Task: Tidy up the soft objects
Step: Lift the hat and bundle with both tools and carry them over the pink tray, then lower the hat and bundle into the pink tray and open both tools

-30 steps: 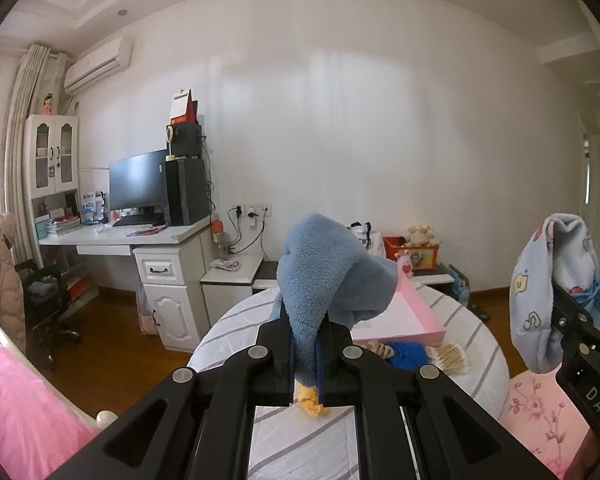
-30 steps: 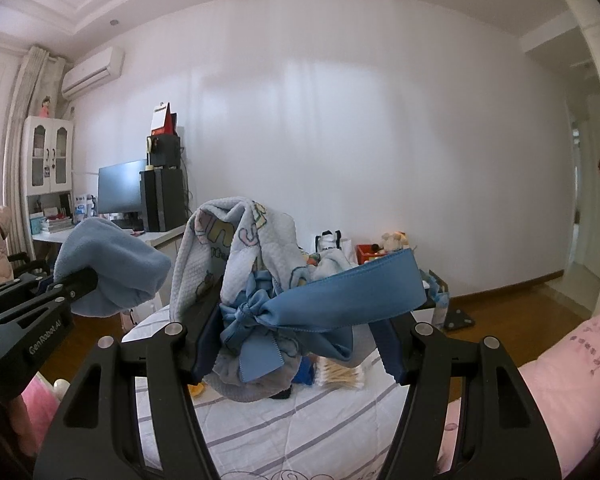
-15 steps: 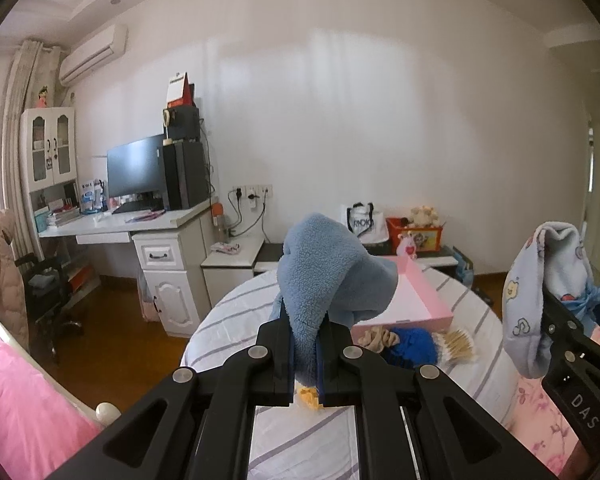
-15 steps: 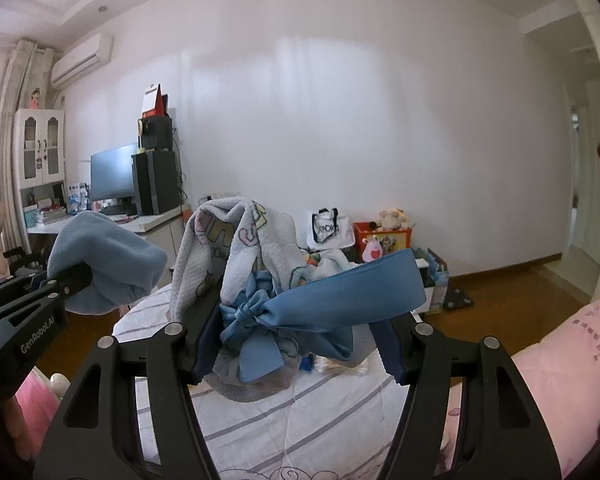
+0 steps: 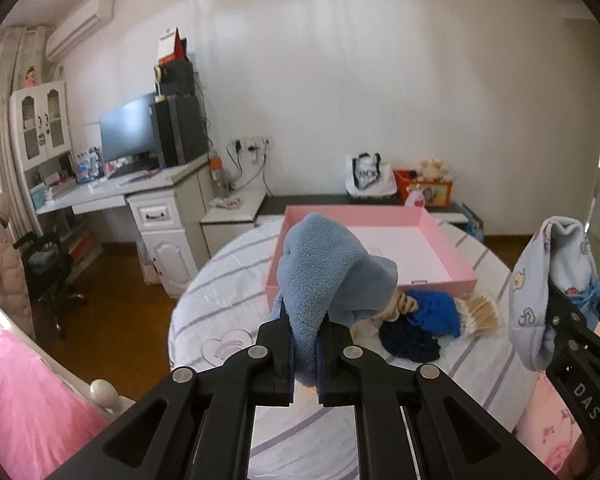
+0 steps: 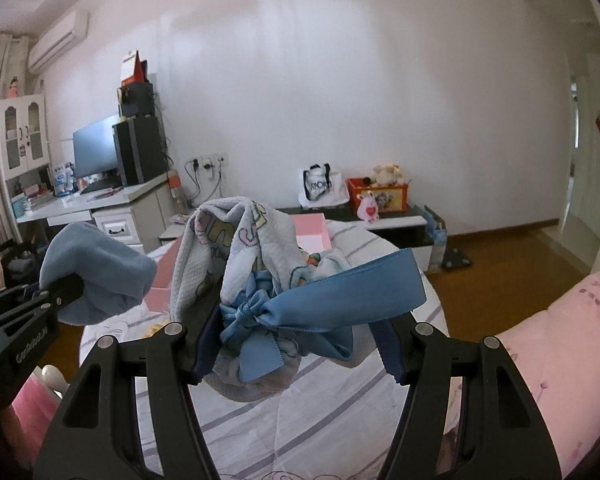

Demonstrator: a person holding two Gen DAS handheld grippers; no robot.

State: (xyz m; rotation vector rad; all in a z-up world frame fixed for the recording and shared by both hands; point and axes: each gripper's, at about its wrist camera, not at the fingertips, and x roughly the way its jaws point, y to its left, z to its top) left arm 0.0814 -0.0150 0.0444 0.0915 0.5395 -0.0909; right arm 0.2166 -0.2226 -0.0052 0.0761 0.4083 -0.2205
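Observation:
My left gripper (image 5: 306,334) is shut on a light blue fleece cloth (image 5: 332,276) and holds it up above the round table (image 5: 216,300). My right gripper (image 6: 296,344) is shut on a patterned pale cloth bundle (image 6: 236,248) tied with a blue ribbon (image 6: 340,300); the bundle also shows in the left wrist view (image 5: 548,280). An empty pink box (image 5: 380,248) sits on the table behind the fleece. A heap of blue knitted things (image 5: 424,320) lies in front of the box.
The table has a white striped cover. A pink bed (image 5: 16,400) is at the left and pink bedding (image 6: 560,340) at the right. A white desk with a monitor (image 5: 128,136) and a low black cabinet (image 5: 320,200) stand along the wall.
Both views have tilted down toward the table, so the pink box's inside now shows. Both grippers still hold their cloths.

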